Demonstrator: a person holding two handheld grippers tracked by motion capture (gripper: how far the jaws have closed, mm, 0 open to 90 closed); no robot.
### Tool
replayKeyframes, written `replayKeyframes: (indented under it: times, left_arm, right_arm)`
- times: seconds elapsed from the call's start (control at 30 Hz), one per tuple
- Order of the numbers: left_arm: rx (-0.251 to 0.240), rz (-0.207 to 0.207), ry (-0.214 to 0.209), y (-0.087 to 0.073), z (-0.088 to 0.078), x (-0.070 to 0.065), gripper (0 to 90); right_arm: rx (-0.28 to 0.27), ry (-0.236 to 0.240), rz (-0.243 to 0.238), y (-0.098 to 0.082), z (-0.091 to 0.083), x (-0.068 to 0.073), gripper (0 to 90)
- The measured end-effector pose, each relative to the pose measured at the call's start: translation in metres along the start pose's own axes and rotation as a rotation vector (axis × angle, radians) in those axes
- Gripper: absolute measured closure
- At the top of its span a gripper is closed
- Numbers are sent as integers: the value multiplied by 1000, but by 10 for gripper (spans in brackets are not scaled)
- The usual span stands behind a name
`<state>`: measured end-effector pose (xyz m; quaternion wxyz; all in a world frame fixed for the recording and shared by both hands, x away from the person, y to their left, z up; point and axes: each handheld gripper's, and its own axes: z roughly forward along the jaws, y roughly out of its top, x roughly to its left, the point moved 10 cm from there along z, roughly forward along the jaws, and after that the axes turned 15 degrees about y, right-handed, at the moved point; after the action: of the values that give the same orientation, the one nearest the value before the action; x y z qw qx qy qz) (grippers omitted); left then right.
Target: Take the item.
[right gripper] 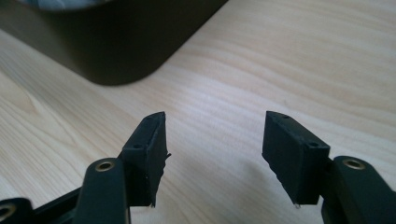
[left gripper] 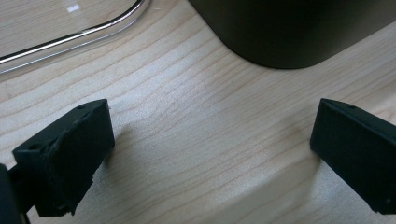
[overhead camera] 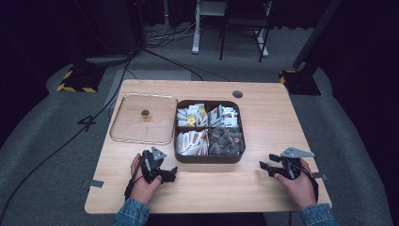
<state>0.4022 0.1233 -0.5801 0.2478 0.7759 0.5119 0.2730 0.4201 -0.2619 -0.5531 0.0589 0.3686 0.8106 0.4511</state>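
High view: pale wooden tabletop [overhead camera: 263, 122] with a round cable hole near its far edge, standing on grey carpet; dark curtained room behind, with cables across the floor, yellow-and-black striped stand feet and a pale desk frame. Dark brown compartment box [overhead camera: 209, 157] at centre, holding tea bags and sachets; clear lid [overhead camera: 136, 134] with a small knob lies flat just beside it, to its left. Left tool [overhead camera: 165, 173] rests near the box's near-left corner; right tool [overhead camera: 267, 167] rests to the box's right, apart from it.

Left gripper view: jaws wide, nothing between them, over bare wood grain; box corner [left gripper: 280, 32] ahead, lid rim [left gripper: 79, 35] at upper left.

Right gripper view: jaws fairly wide, empty; box corner [right gripper: 116, 42] at upper left, tabletop [right gripper: 280, 60] beyond.
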Motion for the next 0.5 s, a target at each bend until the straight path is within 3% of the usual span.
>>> replayKeyframes:
  times: [0.2, 0.23, 0.5]
  left_arm:
    - [1, 7, -8, 1, 0, 0, 0]
    - [1, 8, -7, 1, 0, 0, 0]
    - [0, 7, -7, 1, 0, 0, 1]
  right_arm:
    - [-12, 5, 19, 20, -5, 0, 408]
    - [-45, 17, 30, 35, -5, 2, 415]
    - [-89, 28, 25, 76, -6, 7, 431]
